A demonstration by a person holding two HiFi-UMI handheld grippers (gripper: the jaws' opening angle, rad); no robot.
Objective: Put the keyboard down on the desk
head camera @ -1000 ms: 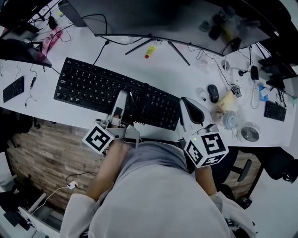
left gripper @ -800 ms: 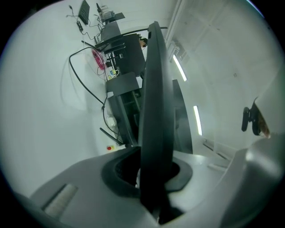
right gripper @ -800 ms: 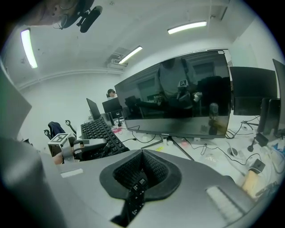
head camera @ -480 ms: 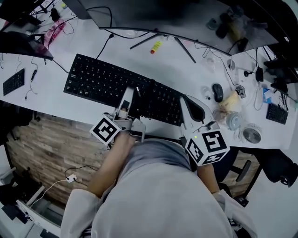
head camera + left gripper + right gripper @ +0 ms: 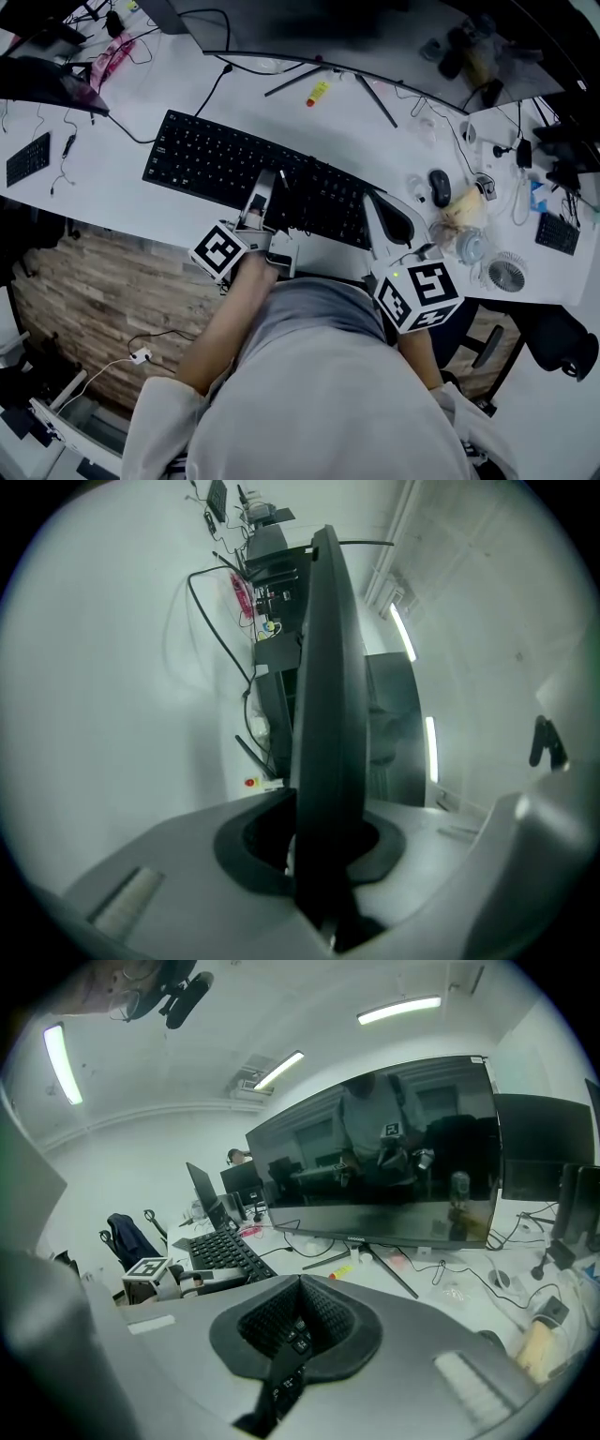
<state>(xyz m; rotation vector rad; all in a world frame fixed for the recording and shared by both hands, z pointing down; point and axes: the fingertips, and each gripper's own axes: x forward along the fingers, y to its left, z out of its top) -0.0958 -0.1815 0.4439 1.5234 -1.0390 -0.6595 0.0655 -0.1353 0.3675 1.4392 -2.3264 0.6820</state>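
Observation:
A long black keyboard (image 5: 216,164) lies slantwise over the white desk (image 5: 112,202), near its front edge. My left gripper (image 5: 270,192) is shut on the keyboard's near edge around the middle. In the left gripper view the keyboard (image 5: 328,714) shows edge-on as a dark slab between the jaws of that gripper (image 5: 323,855). My right gripper (image 5: 375,211) is shut on the keyboard's right end. Its own view shows keys (image 5: 286,1372) pinched in the jaws (image 5: 291,1344) and the rest of the keyboard (image 5: 225,1246) running off left. Whether the keyboard touches the desk I cannot tell.
A wide curved monitor (image 5: 309,28) on a splayed stand sits behind the keyboard, with a yellow marker (image 5: 319,92) by its feet. To the right are a mouse (image 5: 441,186), clutter and a small fan (image 5: 508,270). Cables and a small keypad (image 5: 26,159) lie at the left.
Both grippers and the keyboard have shifted to the right and slightly farther onto the desk. Both grips are unchanged.

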